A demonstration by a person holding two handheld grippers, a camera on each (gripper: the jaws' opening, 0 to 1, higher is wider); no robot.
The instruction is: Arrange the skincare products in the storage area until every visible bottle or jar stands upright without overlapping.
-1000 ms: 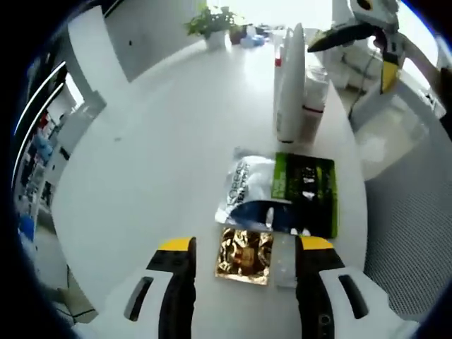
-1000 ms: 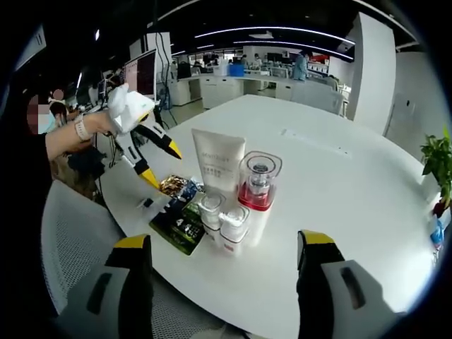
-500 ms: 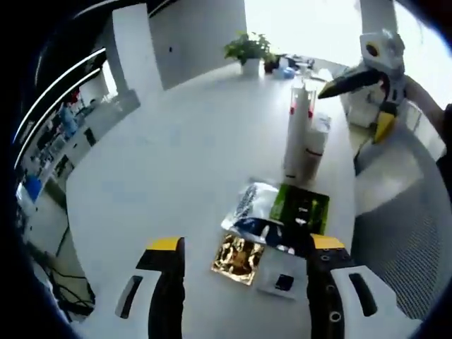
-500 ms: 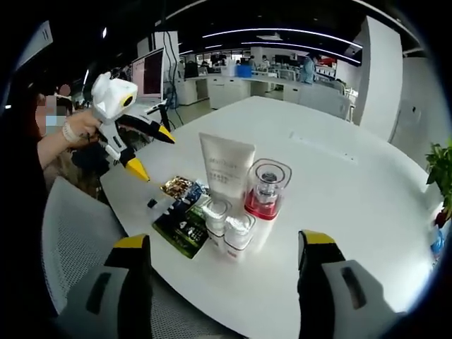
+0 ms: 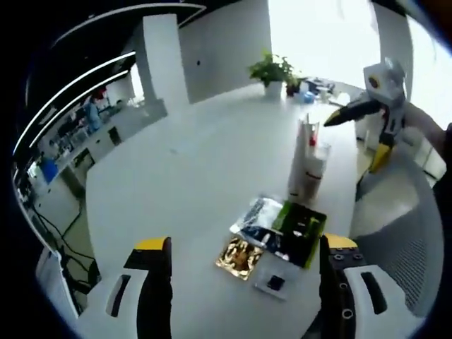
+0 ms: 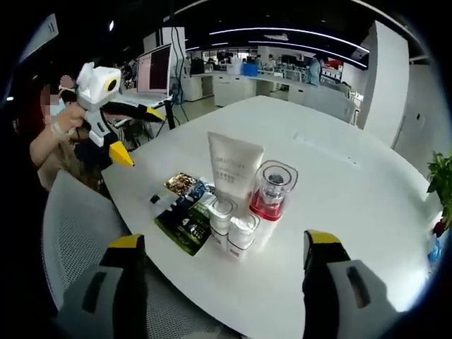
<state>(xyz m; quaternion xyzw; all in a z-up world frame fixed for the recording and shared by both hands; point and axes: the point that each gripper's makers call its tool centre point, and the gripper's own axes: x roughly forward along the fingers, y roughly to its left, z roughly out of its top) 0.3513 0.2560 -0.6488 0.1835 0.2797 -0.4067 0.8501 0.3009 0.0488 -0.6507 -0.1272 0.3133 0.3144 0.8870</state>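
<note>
On the white tabletop a white tube stands upright (label unreadable), both tools spread, holding nothing.

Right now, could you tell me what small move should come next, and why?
Probably none beyond holding both grippers clear: the white tube, the red-based bottle and the two small white bottles all appear upright, while the left gripper is open and empty.

Green sachet bears a "4"; nothing else legible.
</note>
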